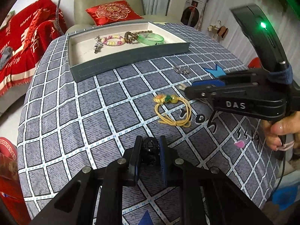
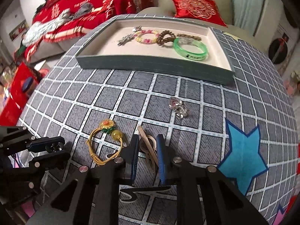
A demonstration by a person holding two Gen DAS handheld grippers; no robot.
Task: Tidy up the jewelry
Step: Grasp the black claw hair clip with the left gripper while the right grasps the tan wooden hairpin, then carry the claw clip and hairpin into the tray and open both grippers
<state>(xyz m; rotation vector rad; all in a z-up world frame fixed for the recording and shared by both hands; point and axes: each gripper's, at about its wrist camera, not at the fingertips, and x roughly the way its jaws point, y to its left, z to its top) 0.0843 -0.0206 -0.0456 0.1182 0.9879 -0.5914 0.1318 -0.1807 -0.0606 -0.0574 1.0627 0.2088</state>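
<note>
Left wrist view: the left gripper (image 1: 150,146) pinches a black bead ornament (image 1: 149,144) at 6 o'clock on the checked cloth (image 1: 75,112). A yellow cord bracelet (image 1: 173,110) lies toward 1 o'clock; the tray (image 1: 129,56) sits at 12.

Right wrist view: the right gripper (image 2: 147,146) pinches a gold clip (image 2: 148,144) at 6 o'clock. Silver rings (image 2: 178,107) lie at 1 o'clock, the tray (image 2: 153,65) at 12.

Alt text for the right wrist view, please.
The right tool is shut on a gold hair clip lying on the grey checked tablecloth. Beyond sits a grey jewelry tray holding a green bangle.
</note>
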